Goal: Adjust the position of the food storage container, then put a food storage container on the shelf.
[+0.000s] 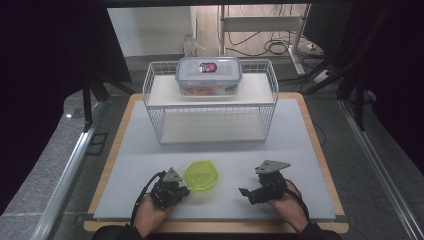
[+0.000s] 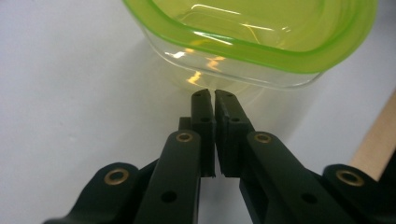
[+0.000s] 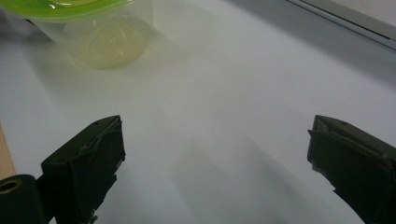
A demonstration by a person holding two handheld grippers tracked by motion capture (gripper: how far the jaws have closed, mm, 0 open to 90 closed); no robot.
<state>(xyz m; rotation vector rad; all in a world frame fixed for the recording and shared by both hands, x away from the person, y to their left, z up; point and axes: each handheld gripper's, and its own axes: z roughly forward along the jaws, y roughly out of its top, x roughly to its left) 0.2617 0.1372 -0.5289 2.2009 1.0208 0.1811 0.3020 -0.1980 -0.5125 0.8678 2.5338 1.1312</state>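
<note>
Clear glossy container with rounded lime-green lid (image 1: 201, 175) sits on matte pale worktop (image 1: 150, 165), front centre. Left gripper (image 2: 208, 95): black jaws closed, empty, tips just beside container wall. Right gripper (image 3: 215, 154): jaws wide open, empty.

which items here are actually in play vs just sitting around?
In play:
- green-lidded clear container, right in front of the shut left gripper
- right gripper, jaws open, aimed toward that container

Just sitting there:
- white wire rack
- blue-lidded box on the rack's upper shelf
- grey mat on the table
</note>
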